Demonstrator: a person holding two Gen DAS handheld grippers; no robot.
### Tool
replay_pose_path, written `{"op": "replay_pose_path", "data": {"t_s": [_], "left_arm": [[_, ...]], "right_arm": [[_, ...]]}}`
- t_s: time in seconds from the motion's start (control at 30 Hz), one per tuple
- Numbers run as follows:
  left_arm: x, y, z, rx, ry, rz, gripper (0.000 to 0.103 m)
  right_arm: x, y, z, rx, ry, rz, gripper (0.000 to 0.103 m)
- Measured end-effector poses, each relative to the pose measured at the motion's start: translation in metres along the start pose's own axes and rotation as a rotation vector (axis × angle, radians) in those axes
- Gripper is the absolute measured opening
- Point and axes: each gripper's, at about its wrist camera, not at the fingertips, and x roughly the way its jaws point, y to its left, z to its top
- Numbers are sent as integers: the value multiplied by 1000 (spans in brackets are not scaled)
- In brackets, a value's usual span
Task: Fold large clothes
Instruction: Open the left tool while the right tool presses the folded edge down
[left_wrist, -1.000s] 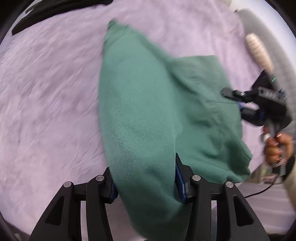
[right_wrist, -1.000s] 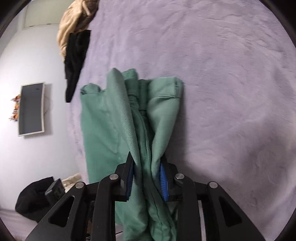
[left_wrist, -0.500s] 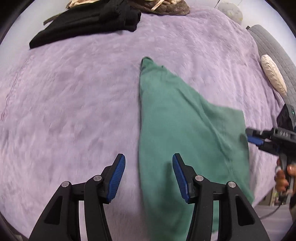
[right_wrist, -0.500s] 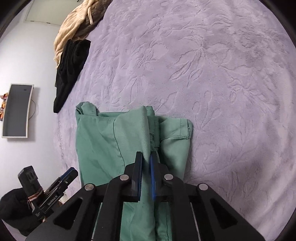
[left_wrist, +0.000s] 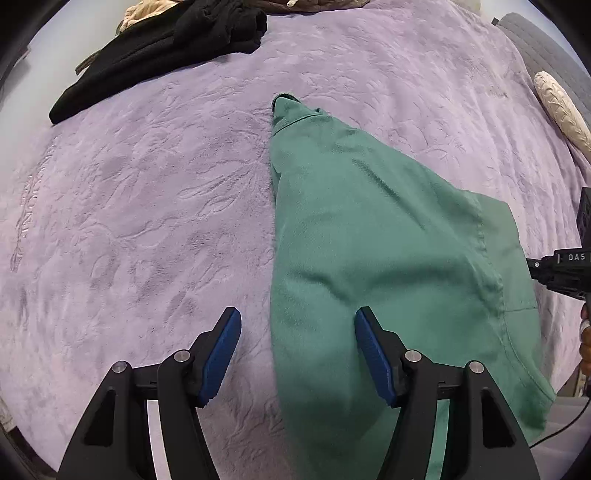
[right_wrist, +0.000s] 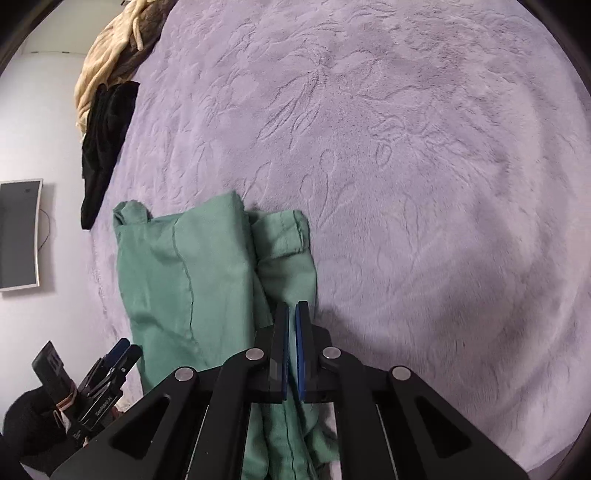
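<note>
A green garment (left_wrist: 369, 240) lies lengthwise on the purple blanket (left_wrist: 147, 203), its near end hanging off the bed edge. My left gripper (left_wrist: 297, 315) hovers over its left edge with the jaws opening; cloth lies below them but the pads do not press it. In the right wrist view the garment (right_wrist: 207, 277) shows two folds with a ridge that runs into my right gripper (right_wrist: 291, 310), shut on a thin pinch of the cloth. The right gripper (left_wrist: 546, 264) meets the garment's right edge. The left gripper (right_wrist: 123, 354) shows at the lower left.
A black garment (left_wrist: 166, 48) and beige clothes (right_wrist: 110, 55) lie at the blanket's far edge. A cream roll (left_wrist: 561, 107) rests by a grey cushion (left_wrist: 543, 48) at the right. A screen (right_wrist: 18, 236) hangs on the wall. A hand (left_wrist: 585, 343) holds the right gripper.
My left gripper let go of the garment and spread wider; the cloth dropped flat on the blanket. The right jaws closed from around a thick bunch to a tight pinch.
</note>
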Motion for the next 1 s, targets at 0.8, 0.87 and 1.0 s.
{"op": "replay_pose_path", "data": {"t_s": [0.8, 0.87, 1.0], "left_arm": [[-35, -8, -128, 38, 107, -95, 78], [-35, -8, -129, 33, 110, -95, 78], [-32, -7, -130, 6, 126, -95, 78]], "right_arm": [[20, 10, -142, -108, 156, -139, 4], [25, 3, -147, -107, 154, -148, 4], [35, 9, -153, -170, 157, -201, 4]]}}
